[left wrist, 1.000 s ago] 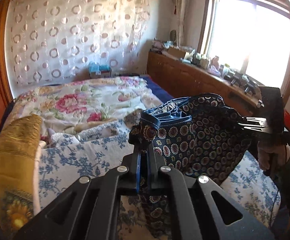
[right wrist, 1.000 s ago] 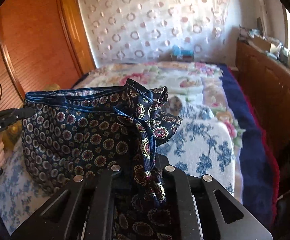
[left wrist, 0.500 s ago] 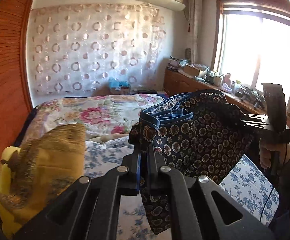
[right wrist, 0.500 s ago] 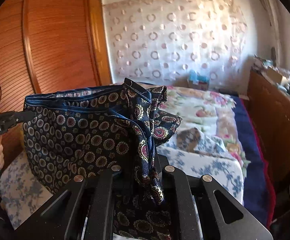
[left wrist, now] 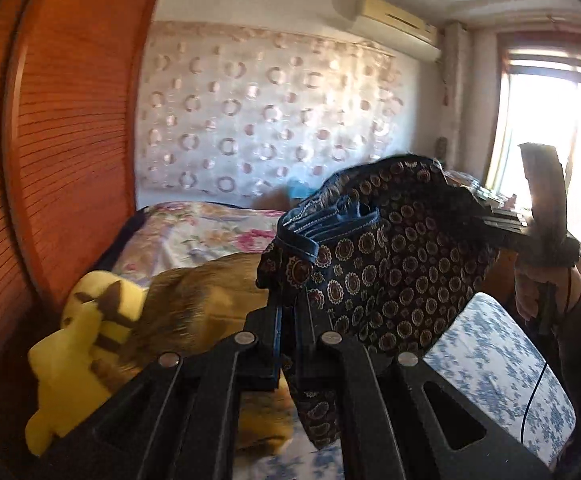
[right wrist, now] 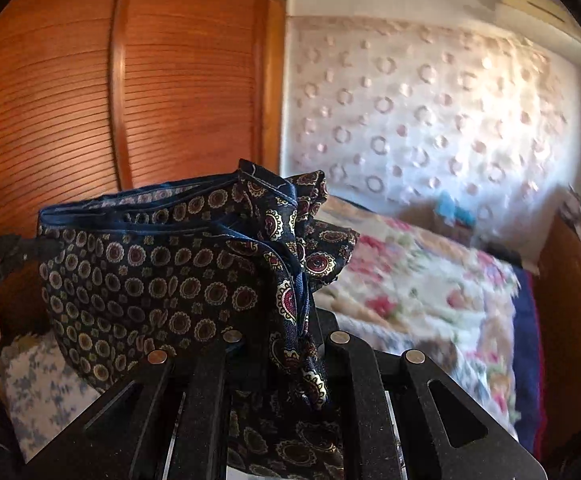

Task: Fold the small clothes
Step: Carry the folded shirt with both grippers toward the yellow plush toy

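A small navy garment with a medallion print and a blue waistband (left wrist: 394,264) hangs in the air between my two grippers, well above the bed. My left gripper (left wrist: 288,312) is shut on its left corner. My right gripper (right wrist: 290,320) is shut on its other corner, where the cloth bunches and drapes over the fingers. The garment (right wrist: 150,272) stretches across the right wrist view to the left gripper at the far left edge (right wrist: 10,252). The right gripper also shows in the left wrist view (left wrist: 530,236), held in a hand.
Below is a bed with a blue-flowered sheet (left wrist: 498,364) and a floral quilt (right wrist: 410,280). A yellow plush toy (left wrist: 78,352) and a gold cushion (left wrist: 210,292) lie at the left. A wooden wardrobe (right wrist: 130,100) stands left, a wooden cabinet (right wrist: 570,320) right.
Both grippers have risen and tilted upward with the garment stretched between them. The bed has dropped lower in both views, and the plush toy and wardrobe have come into sight.
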Motion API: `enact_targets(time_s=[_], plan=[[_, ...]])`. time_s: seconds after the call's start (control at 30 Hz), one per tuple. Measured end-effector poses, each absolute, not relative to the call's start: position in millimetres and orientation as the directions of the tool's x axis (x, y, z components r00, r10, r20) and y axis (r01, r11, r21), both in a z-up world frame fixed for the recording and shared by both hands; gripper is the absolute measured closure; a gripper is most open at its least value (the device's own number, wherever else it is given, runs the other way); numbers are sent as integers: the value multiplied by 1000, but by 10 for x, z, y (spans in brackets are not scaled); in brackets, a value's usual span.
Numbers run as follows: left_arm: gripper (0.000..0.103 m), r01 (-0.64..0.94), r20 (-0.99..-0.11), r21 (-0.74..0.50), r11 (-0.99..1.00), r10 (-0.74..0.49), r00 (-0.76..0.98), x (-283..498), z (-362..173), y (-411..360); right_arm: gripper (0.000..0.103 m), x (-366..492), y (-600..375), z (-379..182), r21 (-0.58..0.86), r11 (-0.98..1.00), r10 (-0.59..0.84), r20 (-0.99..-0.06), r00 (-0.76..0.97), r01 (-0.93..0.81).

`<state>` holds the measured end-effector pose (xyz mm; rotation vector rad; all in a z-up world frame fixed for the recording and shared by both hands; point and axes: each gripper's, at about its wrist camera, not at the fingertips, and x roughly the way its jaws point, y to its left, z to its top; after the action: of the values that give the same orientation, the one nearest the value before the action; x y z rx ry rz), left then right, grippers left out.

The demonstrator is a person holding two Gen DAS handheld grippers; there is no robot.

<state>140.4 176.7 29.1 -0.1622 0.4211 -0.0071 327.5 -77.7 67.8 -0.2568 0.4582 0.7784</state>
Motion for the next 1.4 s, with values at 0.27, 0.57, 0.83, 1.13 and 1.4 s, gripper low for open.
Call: enact_targets(time_s=[0.27,0.57,0.83,1.13,1.4], plan=[[101,-165,-443,-192,968,64,894,1391,-45,2217,94,3683,337,605,-121,586,666,-491,561,-801],[101,-228,-512,-196,954,99,853,1359,-358,2404,87,4045,1441,173,-171,520,653,-553,518,-837],[101,-249,-533,-164,955,127,837,1380,-374,2392,40,4108,1245,124,-82,593,652,-535,538,-801],[98,-270,-549,-130,954,157,821,1378,-336,2374,40,4119,1082,-376,68,580,668,-610,426,-812],[83,-285,-553,-71,956,200,808,1328,-253,2332,39,4020,1112,-528,70,582,663,-618,423,-810]])
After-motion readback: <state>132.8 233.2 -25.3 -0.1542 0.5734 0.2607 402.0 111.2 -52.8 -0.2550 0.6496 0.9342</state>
